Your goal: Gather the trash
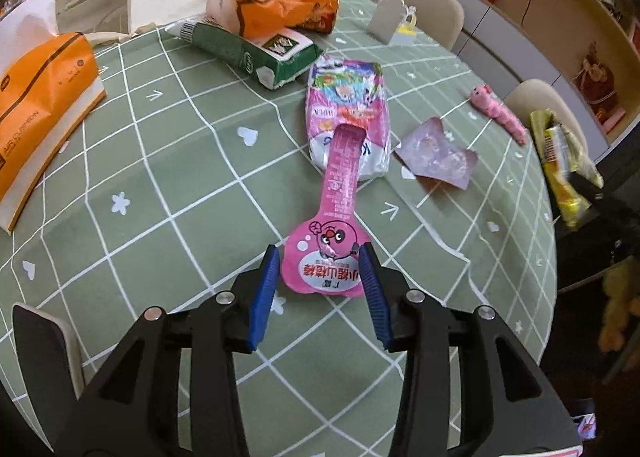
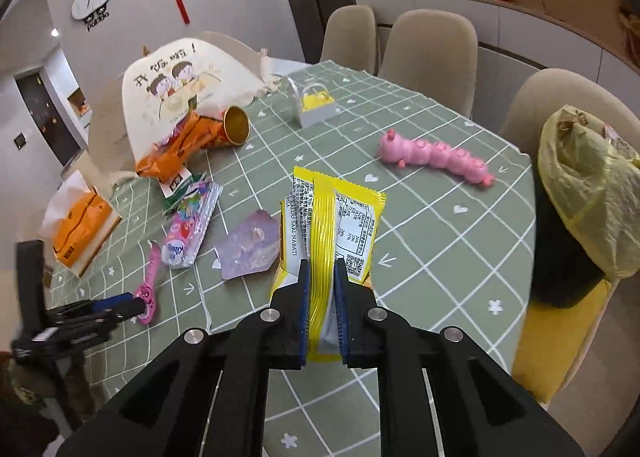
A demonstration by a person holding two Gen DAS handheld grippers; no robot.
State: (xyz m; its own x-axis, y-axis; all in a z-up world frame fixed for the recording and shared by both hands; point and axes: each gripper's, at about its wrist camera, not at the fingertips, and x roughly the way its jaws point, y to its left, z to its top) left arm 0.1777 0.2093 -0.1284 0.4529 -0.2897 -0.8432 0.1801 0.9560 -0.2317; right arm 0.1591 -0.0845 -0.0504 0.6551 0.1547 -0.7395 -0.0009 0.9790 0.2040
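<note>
The right gripper [image 2: 322,273] pinches a crinkled yellow wrapper [image 2: 332,217], printed side up, above the green checked tablecloth [image 2: 440,257]. The left gripper [image 1: 320,261], blue pads spread, straddles the round end of a pink wrapper [image 1: 326,257] lying flat on the tablecloth.
</note>
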